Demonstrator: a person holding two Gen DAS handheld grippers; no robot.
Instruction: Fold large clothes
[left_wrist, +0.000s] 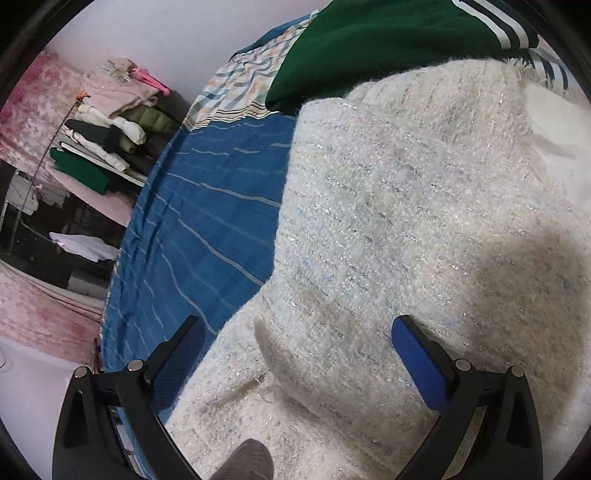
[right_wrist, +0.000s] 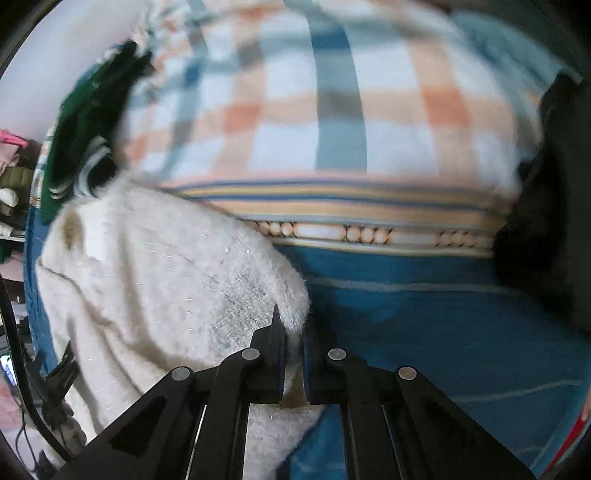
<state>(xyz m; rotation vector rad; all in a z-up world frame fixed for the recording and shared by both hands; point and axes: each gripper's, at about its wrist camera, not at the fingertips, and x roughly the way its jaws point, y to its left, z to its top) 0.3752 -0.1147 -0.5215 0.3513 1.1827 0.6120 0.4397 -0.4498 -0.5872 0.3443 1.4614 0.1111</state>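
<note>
A fuzzy white knit garment (left_wrist: 406, 240) with silver threads lies on a blue striped bedsheet (left_wrist: 207, 221). My left gripper (left_wrist: 295, 332) is open just above the garment, its blue-padded fingers (left_wrist: 421, 365) spread on either side of a fold. In the right wrist view the same white garment (right_wrist: 147, 280) hangs to the left, and my right gripper (right_wrist: 293, 332) is shut on its edge, cloth pinched between the fingers. The blue sheet (right_wrist: 424, 325) lies below.
A dark green garment with striped trim (left_wrist: 369, 40) lies behind the white one, also in the right wrist view (right_wrist: 81, 122). A checked quilt (right_wrist: 325, 110) covers the far bed. Folded clothes (left_wrist: 110, 129) are stacked on a shelf at the left.
</note>
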